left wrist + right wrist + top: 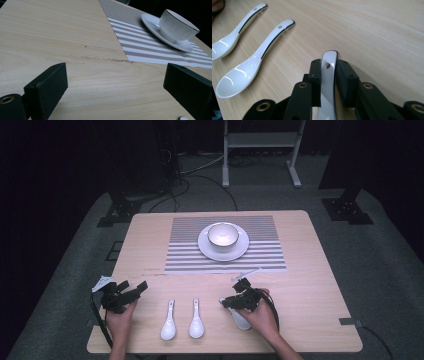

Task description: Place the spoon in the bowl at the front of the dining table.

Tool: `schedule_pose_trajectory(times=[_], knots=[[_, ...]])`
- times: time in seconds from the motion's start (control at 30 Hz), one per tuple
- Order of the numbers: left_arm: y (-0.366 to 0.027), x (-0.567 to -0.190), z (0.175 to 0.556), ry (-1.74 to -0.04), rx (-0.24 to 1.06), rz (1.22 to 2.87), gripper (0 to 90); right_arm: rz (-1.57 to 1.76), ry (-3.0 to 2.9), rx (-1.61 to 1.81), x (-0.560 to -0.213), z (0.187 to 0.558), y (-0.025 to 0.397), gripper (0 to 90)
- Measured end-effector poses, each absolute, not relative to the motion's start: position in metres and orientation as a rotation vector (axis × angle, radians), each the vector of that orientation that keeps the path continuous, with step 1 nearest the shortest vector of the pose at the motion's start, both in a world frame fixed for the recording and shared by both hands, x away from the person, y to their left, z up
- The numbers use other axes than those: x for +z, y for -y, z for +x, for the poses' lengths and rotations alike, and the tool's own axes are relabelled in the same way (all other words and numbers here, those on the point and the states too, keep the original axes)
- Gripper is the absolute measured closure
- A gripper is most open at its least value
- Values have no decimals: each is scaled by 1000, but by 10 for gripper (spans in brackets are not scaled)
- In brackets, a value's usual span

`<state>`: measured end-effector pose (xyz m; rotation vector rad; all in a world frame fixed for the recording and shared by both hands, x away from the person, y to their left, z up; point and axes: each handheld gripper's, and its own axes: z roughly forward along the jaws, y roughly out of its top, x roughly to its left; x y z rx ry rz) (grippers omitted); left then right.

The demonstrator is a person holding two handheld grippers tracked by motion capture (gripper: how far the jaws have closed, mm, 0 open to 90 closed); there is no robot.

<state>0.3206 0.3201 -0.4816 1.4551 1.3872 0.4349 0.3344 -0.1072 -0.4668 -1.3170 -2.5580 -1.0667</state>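
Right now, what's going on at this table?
A person sits at a wooden table with a gripper in each hand. The right gripper is closed on the handle of a white spoon near the table's front edge. The left gripper is open over bare wood. Two more spoons lie between the hands; a bowl on a plate sits on the striped mat.

Grey carpet (380, 270), dark room (white stand (261, 140) behind).
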Motion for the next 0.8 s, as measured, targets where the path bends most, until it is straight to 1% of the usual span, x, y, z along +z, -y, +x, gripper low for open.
schedule_pose_trajectory(times=[0.13,0.43,0.8], knots=[[-320,-482,321,-1387,435,1454,40,-1282,2582,-1033,-464,335,107,845],[-320,-482,321,-1386,435,1456,40,-1252,2495,-1108,-456,333,114,848],[-320,-482,321,-1387,436,1457,39,-1256,2249,-1307,-439,336,144,845]])
